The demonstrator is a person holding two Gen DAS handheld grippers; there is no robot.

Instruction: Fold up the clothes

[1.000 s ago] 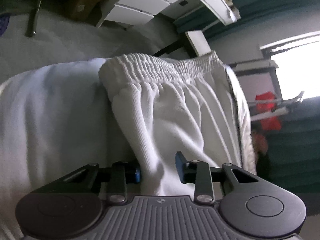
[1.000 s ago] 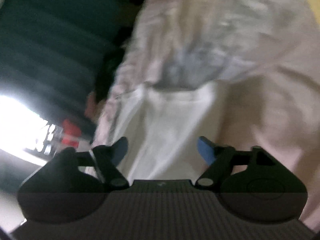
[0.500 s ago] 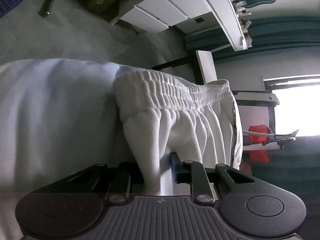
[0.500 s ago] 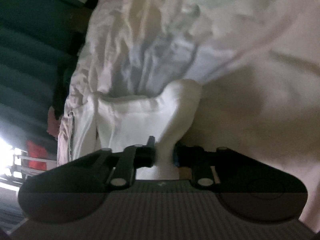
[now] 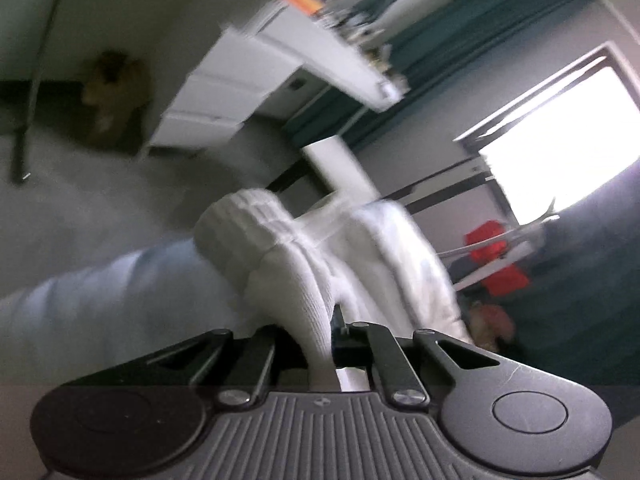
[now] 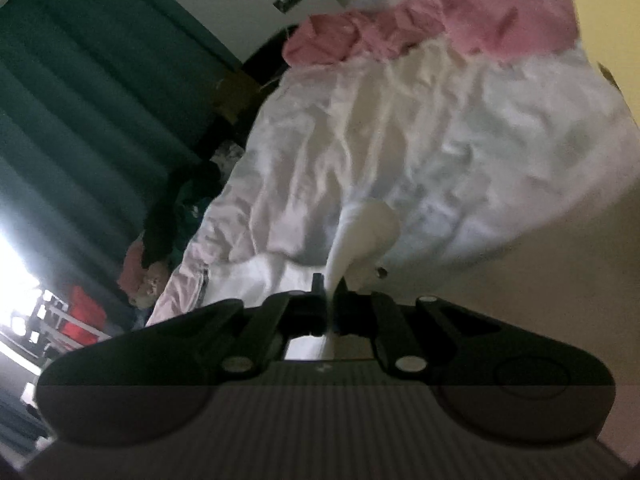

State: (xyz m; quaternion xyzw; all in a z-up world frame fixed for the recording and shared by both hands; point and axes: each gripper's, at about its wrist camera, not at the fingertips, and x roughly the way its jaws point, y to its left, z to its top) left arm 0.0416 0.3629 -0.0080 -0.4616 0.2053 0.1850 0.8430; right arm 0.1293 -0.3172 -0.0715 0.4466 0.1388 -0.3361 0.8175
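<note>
White shorts with a ribbed elastic waistband are bunched up in the left wrist view. My left gripper is shut on a fold of them just below the waistband. In the right wrist view my right gripper is shut on another part of the white shorts, which rises in a rounded fold above the jaws. The shorts hang lifted over a white bed sheet.
A pink garment lies at the far end of the bed. Dark green curtains and a bright window are beyond. White drawers and a red object on a rack stand in the room.
Both grippers went from open around the shorts to shut on them. Both have since lifted, so the fabric bunches and the views tilt up toward the room.
</note>
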